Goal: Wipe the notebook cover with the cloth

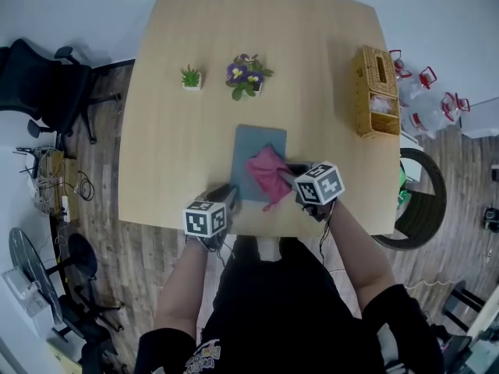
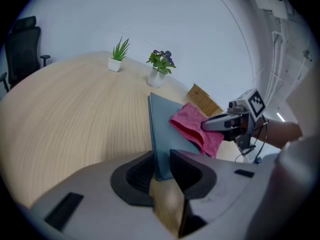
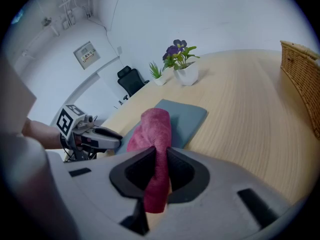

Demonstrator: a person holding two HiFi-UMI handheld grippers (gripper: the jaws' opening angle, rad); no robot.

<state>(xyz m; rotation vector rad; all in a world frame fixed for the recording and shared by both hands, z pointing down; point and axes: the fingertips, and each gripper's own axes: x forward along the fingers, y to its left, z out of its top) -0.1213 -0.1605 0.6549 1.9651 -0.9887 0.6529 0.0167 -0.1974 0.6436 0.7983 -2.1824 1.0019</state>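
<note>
Greenery at far side of table (image 1: 171,146), spiky green plant (image 1: 190,77) beside purple-flowered plant (image 1: 248,72), well apart from grey notebook (image 1: 257,137) lying flat near front edge, nothing between. Wicker basket (image 1: 378,92) at right edge, contents pale and hard to make out. Left gripper (image 2: 161,160) jaws pinching notebook's near corner; right gripper (image 3: 159,166) jaws clamped on pink cloth (image 3: 155,126), bunched on cover and hiding part of it.

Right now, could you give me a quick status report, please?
Left gripper clamps notebook at near corner. Right gripper shut on pink cloth, cloth on the cover. Nothing in the way.
</note>
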